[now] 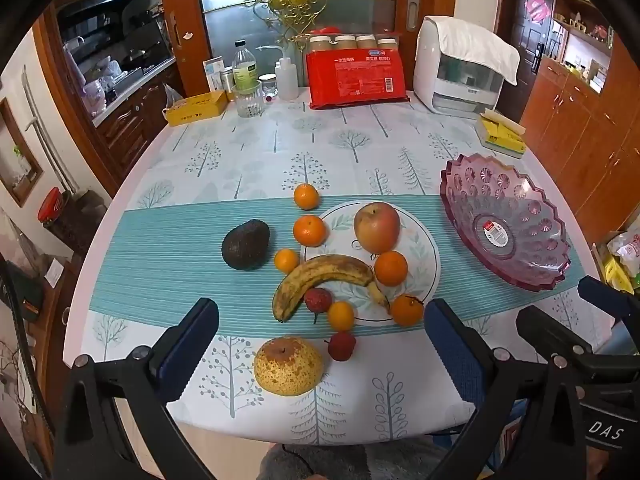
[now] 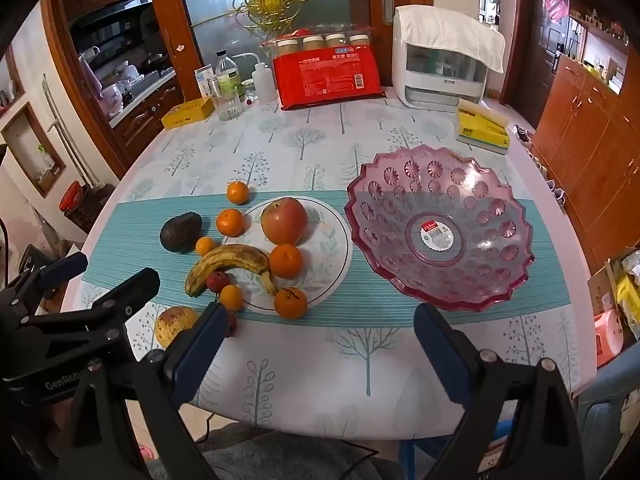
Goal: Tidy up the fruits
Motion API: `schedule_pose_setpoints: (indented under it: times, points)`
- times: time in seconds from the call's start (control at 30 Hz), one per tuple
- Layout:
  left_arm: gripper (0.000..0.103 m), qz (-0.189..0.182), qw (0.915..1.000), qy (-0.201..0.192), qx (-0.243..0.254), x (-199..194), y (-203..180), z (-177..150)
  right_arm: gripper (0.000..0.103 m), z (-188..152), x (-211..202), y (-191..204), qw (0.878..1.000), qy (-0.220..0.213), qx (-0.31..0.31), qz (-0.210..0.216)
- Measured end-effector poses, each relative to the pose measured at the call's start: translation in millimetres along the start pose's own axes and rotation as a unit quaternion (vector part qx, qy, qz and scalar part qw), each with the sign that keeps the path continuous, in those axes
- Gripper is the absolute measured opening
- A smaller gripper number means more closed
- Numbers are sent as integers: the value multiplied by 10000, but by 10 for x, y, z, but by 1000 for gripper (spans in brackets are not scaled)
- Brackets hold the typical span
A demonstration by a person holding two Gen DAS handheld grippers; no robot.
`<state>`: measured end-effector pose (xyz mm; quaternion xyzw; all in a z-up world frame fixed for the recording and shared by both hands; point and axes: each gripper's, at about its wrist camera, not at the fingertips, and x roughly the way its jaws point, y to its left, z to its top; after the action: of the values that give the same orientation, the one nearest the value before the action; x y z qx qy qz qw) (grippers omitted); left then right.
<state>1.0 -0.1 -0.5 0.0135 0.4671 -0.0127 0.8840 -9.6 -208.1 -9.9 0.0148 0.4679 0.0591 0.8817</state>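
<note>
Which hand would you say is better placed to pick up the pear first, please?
Left, most likely. The pear lies between the open left gripper fingers, near the table edge. The right gripper, also open and empty, faces bare cloth before the pink bowl, with the pear off beyond its left finger.

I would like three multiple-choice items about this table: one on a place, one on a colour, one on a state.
1. Where is the apple?
A. on the white plate
B. in the pink bowl
C. beside the yellow box

2. What colour is the avocado?
A. orange
B. dark, nearly black
C. bright yellow

3. What does the pink bowl hold?
A. the banana
B. two oranges
C. no fruit, only a sticker

Key: 1 A, the apple rests on the plate. 2 B, its skin looks dark. 3 C, only its label shows inside.
</note>
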Motion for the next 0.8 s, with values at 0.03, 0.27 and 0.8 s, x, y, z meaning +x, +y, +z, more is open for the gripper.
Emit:
schedule_pose_setpoints:
  times: [0.03,0.27,0.8]
  points:
    - [102,-26,10000,-37,-17,-1,2,-1,95,2,1,1,10000,30,-8,-21]
    - [102,-119,9999,-58,-10,0,-1,-14,95,1,-25,-27,10000,8,42,-54]
    - [102,-163,9998,25,58,37,-127,-37,95,-22,-57,-149,9997,-17,139,-193]
